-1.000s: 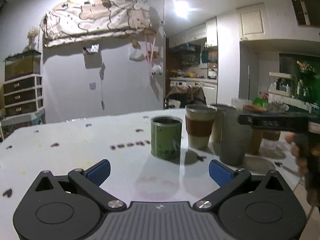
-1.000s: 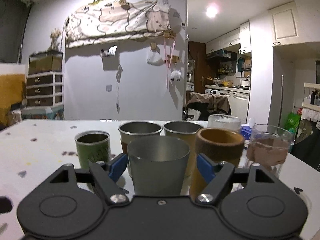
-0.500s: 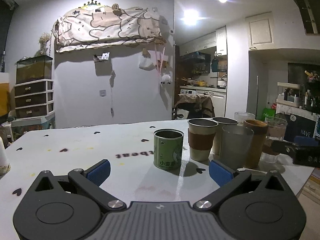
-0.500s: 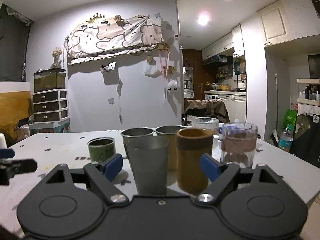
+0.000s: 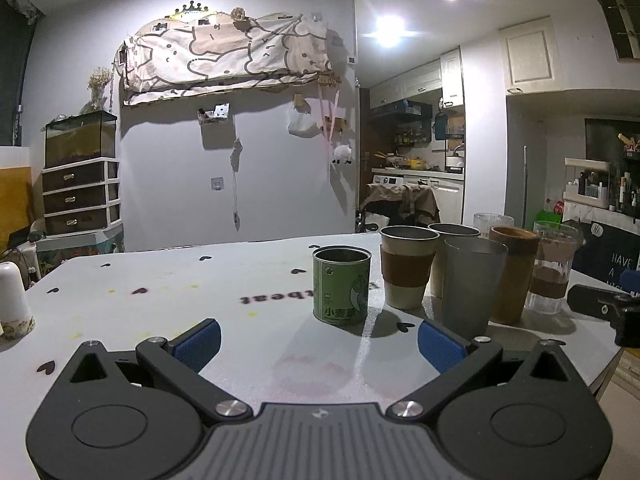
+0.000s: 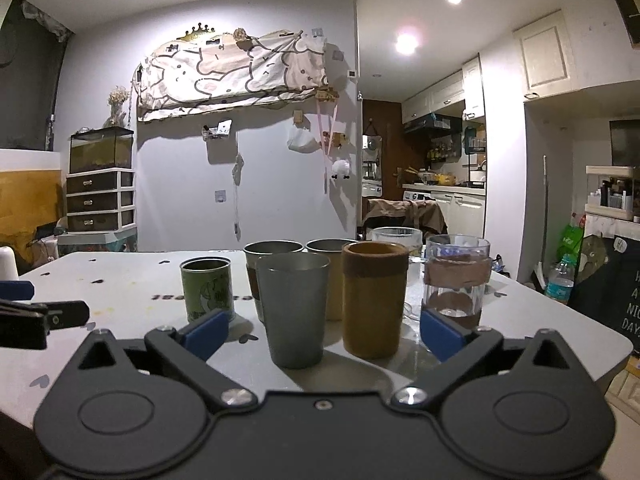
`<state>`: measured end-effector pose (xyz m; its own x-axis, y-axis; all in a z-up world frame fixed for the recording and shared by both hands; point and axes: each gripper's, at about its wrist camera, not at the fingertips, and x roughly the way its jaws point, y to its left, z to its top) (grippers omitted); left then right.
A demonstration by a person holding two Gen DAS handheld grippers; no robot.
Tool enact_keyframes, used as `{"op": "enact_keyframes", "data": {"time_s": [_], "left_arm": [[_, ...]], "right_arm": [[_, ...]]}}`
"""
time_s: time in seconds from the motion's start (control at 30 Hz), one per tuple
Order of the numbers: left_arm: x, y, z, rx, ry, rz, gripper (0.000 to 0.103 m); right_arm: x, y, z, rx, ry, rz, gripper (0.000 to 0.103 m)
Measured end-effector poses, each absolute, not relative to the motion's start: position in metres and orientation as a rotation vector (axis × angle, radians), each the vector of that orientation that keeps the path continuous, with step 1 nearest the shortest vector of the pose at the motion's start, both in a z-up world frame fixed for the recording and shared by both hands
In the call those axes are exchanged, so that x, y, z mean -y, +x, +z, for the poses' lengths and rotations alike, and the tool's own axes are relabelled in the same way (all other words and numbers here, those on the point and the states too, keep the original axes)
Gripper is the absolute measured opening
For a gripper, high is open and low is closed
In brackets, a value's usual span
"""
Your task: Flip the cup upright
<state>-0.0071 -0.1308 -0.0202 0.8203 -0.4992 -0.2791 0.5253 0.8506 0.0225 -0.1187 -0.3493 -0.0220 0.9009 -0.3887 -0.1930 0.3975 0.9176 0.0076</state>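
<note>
Grey cup (image 6: pixel 295 312) upright, mouth up, axis vertical.

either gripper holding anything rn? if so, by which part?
Nothing held. Left hand-held gripper and right hand-held gripper are both open, short of the cups.

Readable text on the can, table and sign

The green can (image 5: pixel 341 286) carries yellow Chinese characters, "小麦草" as far as they can be made out. The white table (image 5: pixel 160 304) shows upside-down print ending "beat". A black sign (image 5: pixel 616 268) at right reads "HAVE A"; from the right wrist it (image 6: pixel 630 304) shows "DAY".
</note>
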Motion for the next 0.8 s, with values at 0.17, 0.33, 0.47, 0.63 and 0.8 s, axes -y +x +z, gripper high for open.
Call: {"op": "enact_keyframes", "data": {"time_s": [0.17,0.33,0.47,0.63,0.8], "left_arm": [[0.1307,-0.0089,-0.0206,-0.274,0.098,-0.545,0.103],[0.1306,-0.0112,-0.0221,-0.278,0.099,-0.546,0.103],[0.1302,-0.0117,-0.0227,-0.277,0.098,-0.543,0.103],[0.1300,-0.0121,-0.0228,-0.279,0.097,-0.541,0.103],[0.1298,-0.0122,-0.0228,-0.280,0.096,-0.539,0.103]], "right_arm": [[0.3467,-0.1196,-0.0254,-0.199,0.047,-0.394,0.103],[0.3463,-0.1196,-0.0259,-0.201,0.048,-0.391,0.103],[0.3447,-0.1197,-0.0264,-0.202,0.046,-0.388,0.103],[0.3433,-0.1186,-0.0272,-0.205,0.045,-0.385,0.103],[0.3421,-0.1179,-0.0279,-0.208,0.041,-0.378,0.103]]}}
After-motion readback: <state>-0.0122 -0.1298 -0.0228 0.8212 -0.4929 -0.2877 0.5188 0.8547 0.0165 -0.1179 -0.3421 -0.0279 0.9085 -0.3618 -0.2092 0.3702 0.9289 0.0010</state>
